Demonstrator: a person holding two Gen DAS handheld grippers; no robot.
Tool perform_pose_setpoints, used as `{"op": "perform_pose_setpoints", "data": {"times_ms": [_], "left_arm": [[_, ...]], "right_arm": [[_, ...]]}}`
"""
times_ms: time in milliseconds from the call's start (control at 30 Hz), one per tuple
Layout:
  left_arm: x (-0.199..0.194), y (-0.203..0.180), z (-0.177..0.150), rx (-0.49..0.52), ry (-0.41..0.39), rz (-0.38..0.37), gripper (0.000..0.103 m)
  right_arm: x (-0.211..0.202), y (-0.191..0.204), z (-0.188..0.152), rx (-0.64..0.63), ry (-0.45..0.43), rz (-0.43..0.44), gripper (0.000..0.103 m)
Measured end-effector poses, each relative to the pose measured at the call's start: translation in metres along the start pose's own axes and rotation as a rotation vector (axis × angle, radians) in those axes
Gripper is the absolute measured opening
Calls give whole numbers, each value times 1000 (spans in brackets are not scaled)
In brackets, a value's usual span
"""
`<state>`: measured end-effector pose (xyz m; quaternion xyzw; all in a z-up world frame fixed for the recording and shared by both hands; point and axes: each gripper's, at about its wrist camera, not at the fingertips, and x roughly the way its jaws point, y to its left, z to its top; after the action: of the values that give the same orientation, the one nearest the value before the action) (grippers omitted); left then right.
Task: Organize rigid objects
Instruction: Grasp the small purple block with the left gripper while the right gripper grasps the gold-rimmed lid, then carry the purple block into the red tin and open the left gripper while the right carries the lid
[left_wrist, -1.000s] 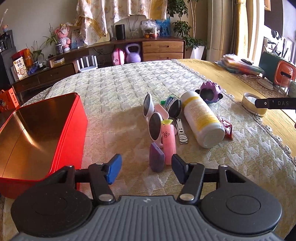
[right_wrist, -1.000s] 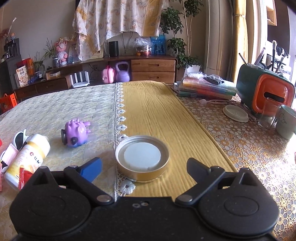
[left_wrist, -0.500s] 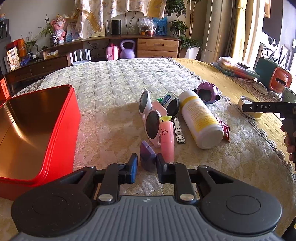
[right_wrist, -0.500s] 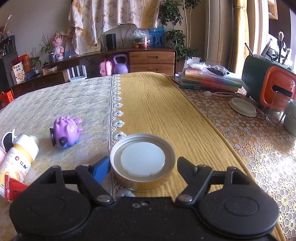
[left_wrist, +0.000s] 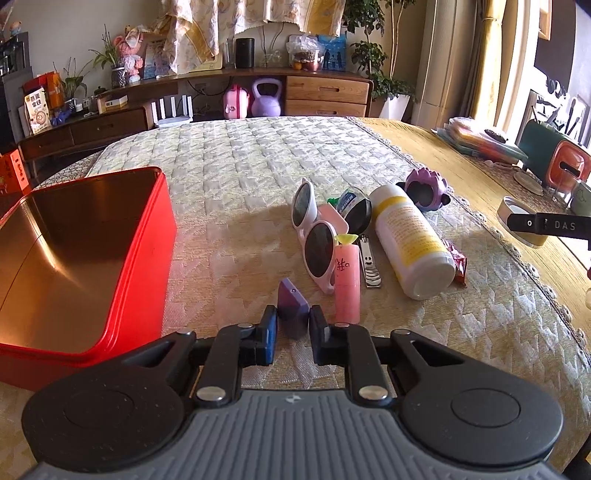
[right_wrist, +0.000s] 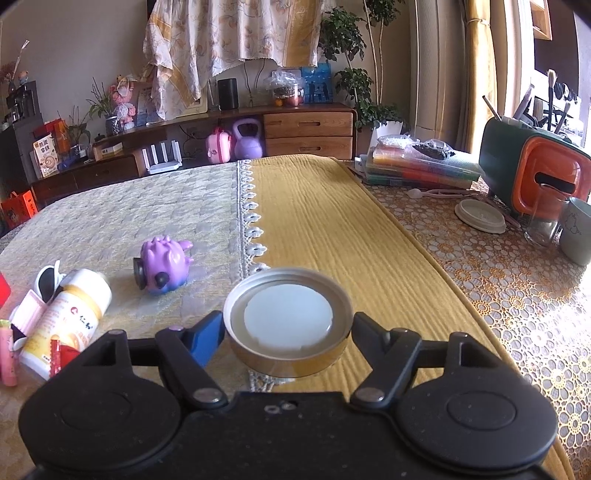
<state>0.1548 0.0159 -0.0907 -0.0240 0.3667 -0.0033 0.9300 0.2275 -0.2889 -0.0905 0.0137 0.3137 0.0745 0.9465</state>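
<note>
You have barely begun: the red tin (left_wrist: 85, 258) at near left holds nothing, your left gripper (left_wrist: 293, 332) pinches the purple block (left_wrist: 293, 312), your right gripper (right_wrist: 288, 330) clasps the round lid (right_wrist: 287, 321), and the white bottle (left_wrist: 412, 240) and sunglasses (left_wrist: 314, 232) wait at centre.

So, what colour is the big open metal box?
Red outside, golden inside; the left wrist view shows it best.

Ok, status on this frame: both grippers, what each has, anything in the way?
Left gripper shut on purple block. Right gripper clamped on round metal lid. Red tin open, left of block; path clear.
</note>
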Motion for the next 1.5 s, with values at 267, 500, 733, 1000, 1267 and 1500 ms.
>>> {"op": "perform_pose_setpoints", "data": {"times_ms": [267, 500, 733, 1000, 1267, 1500], "left_arm": [[-23, 1, 1, -17, -16, -15, 18], [-46, 8, 2, -38, -28, -35, 18], [-71, 22, 4, -65, -51, -40, 18], [-94, 57, 9, -118, -86, -11, 18], [-100, 112, 18, -200, -100, 49, 18], [-90, 158, 32, -245, -82, 86, 18]], "right_arm": [[-46, 22, 2, -16, -38, 73, 75], [-75, 50, 7, -52, -40, 159, 75], [-96, 88, 10, -109, -36, 244, 75], [-108, 134, 17, -182, -38, 321, 75], [-106, 197, 16, -288, -14, 389, 75], [-89, 254, 22, -347, 19, 446, 75]]}}
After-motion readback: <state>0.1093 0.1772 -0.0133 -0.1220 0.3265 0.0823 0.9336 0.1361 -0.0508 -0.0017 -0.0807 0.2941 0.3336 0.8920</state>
